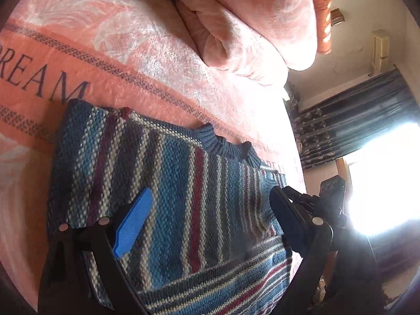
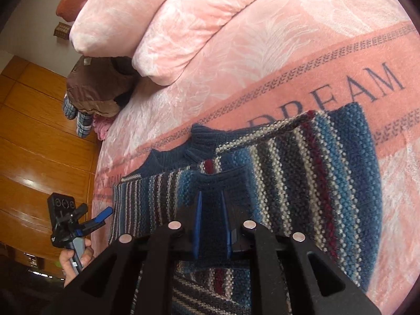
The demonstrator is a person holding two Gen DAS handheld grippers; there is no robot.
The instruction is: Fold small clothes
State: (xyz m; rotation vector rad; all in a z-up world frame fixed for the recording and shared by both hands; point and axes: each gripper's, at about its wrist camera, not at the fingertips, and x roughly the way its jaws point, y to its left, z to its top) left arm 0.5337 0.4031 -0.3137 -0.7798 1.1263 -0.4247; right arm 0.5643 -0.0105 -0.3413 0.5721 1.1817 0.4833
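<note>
Your striped knit sweater (image 1: 168,197) lies on the pink bed blanket (image 1: 162,60) printed with "DREAM", its ribbed collar toward 12 o'clock in the left wrist view. Your left gripper (image 1: 210,215) hovers over the sweater with its jaws wide apart, gripping nothing. Your right gripper (image 2: 212,225) has its jaws clamped on a dark blue ribbed edge of the sweater, at 6 o'clock in its own view. A folded pink quilt (image 2: 157,21) sits at 11 o'clock there. Your left hand (image 2: 74,262) shows at 8 o'clock.
</note>
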